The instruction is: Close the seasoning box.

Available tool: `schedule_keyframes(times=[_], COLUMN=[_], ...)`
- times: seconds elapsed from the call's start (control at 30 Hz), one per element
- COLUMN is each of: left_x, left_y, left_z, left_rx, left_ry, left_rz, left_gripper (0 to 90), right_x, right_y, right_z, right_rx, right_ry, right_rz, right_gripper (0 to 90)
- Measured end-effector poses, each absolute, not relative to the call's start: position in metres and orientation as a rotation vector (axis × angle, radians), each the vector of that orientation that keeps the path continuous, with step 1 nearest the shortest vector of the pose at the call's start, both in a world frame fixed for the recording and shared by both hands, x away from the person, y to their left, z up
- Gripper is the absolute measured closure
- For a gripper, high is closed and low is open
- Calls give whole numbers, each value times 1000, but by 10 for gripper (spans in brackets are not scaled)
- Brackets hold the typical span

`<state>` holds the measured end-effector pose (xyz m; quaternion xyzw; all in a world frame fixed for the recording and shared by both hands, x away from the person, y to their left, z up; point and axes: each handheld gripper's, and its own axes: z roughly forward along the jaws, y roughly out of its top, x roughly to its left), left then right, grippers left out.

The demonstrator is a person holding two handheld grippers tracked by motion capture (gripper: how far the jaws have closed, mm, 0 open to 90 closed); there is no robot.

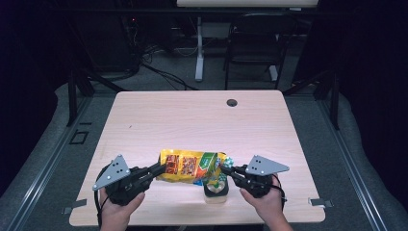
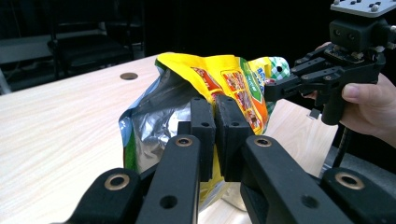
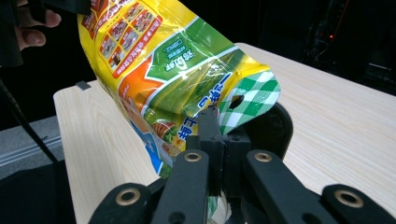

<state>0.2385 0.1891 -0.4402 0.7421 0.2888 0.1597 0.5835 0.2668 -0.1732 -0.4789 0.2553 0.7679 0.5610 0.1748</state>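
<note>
A yellow and green snack bag hangs lengthwise between my two grippers, just above the table's front edge. My left gripper is shut on the bag's left end, where the silver inside shows; its jaws pinch the foil. My right gripper is shut on the green checked end, and in its own view the jaws clamp that edge. A small clear jar with a black top stands under the bag's right half, partly hidden by it.
The light wooden table has a round cable hole at the back. Beyond the table stand a dark chair and a white desk leg, with cables on the floor.
</note>
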Motion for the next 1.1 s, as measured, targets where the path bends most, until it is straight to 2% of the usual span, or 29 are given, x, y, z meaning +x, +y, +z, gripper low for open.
schedule_keyframes(times=[0.2,0.43,0.63,1.1], left_x=[236,234,233,232], left_y=[187,188,188,187], left_z=[-441,-443,-443,-444], left_rx=[1747,1742,1744,1744], left_ry=[659,649,634,630], left_rz=[407,413,409,399], left_gripper=[874,876,877,878], right_x=[268,269,269,268], right_y=[-174,-177,-180,-183], right_z=[-481,-482,-483,-486], right_rx=[726,754,752,734], right_ry=[2183,2211,2229,2248], right_rz=[1587,1627,1613,1586], right_gripper=[882,798,888,900])
